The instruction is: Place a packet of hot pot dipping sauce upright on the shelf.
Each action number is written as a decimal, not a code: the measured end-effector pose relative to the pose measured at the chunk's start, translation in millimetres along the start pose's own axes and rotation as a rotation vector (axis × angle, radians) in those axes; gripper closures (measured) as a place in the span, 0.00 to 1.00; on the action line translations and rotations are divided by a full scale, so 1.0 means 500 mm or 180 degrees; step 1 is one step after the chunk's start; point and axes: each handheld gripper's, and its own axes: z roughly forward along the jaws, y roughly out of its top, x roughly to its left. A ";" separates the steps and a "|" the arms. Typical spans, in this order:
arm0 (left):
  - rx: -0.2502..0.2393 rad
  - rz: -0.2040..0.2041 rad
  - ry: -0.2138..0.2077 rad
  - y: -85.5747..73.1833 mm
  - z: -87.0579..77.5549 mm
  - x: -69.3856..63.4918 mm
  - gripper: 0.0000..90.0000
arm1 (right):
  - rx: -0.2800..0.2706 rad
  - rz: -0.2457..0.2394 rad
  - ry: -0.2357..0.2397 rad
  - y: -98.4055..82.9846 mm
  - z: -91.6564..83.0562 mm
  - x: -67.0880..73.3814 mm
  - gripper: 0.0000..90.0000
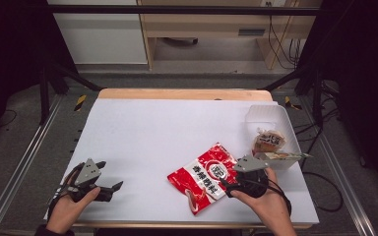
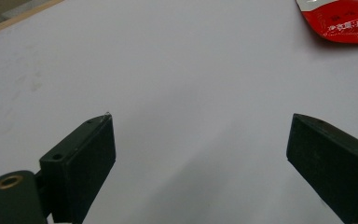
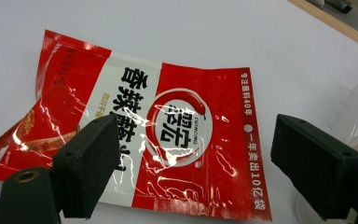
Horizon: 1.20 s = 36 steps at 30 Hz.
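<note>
Black jaws of the right gripper (image 3: 193,172) stand wide apart and hold nothing; they hang just over the near end of the red snack bag (image 3: 144,135), one jaw above the printed face, the other past its edge on the bin side. That bag lies flat on the white table (image 1: 142,132), front right, just beside the white bin (image 1: 268,115), which already holds a small wrapped bun (image 1: 269,141) and another packet across its near rim.

Judgement: the step in hand is picking up the bag, probably for the bin. Best practice would be to lower until one jaw slips under the edge, pinch the sealed margin rather than the puffed middle, and close gently, since the glossy film may slide.

Left gripper (image 2: 200,163) is likewise spread, empty, over bare table at front left, well apart from the bag.

Writing: large Chinese characters, a round chilli emblem, "CUIHONG", "10" and "40" in the side strip; "100" on the corner in the left gripper view.
</note>
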 end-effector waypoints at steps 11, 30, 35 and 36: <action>0.0018 0.0020 -0.0030 0.001 0.003 -0.002 0.09 | 0.0076 0.0191 0.0011 -0.044 0.012 -0.013 0.14; 0.0042 0.0055 -0.0059 0.001 0.006 -0.005 0.09 | 0.0328 0.0602 0.0100 -0.104 0.063 -0.059 0.12; 0.0049 0.0067 -0.0068 0.001 0.006 -0.006 0.09 | 0.0324 0.0612 0.0200 -0.102 0.069 -0.058 0.16; 0.0053 0.0067 -0.0070 0.001 0.006 -0.006 0.09 | 0.0330 0.0618 0.0206 -0.100 0.069 -0.057 0.18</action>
